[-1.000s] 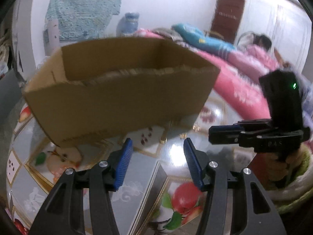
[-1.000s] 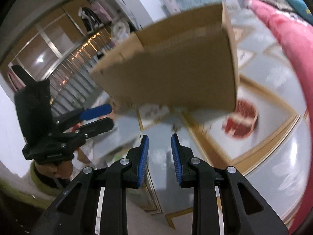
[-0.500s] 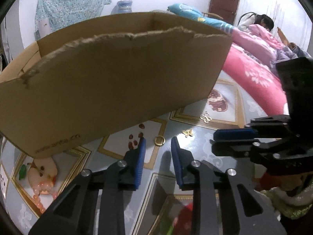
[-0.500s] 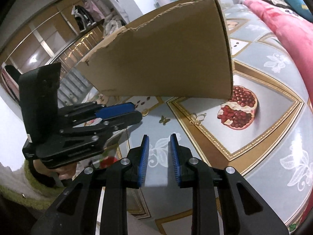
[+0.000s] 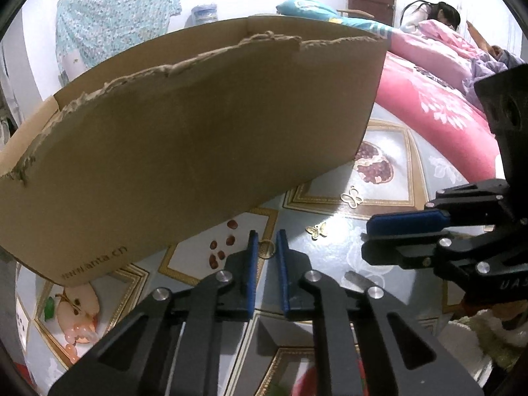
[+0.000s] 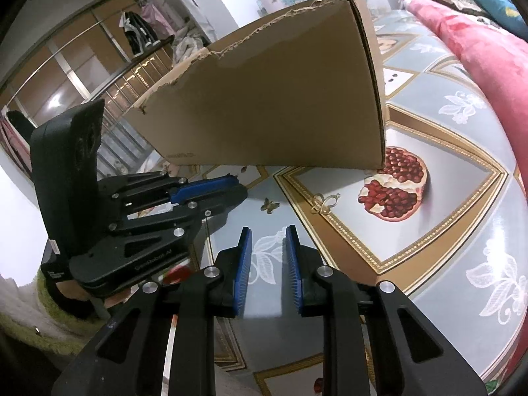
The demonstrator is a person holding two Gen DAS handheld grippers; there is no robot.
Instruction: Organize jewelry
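Left wrist: left tool (image 5: 265, 242) narrowly open astride gold ring (image 5: 266, 249), not gripped; butterfly charms (image 5: 316, 230) loose on the surface (image 5: 389, 178), beads (image 5: 77, 336) near-left.
Right wrist: right tool (image 6: 268, 236) part-open, empty; cardboard box (image 6: 270, 99) far. Sorting barely started.

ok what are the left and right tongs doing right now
left tongs: nearly shut around a gold ring, grip not certain.
right tongs: open, holding nothing.

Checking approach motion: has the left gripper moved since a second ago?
Yes. The left gripper has advanced toward the cardboard box and narrowed, now straddling the gold ring on the tablecloth.
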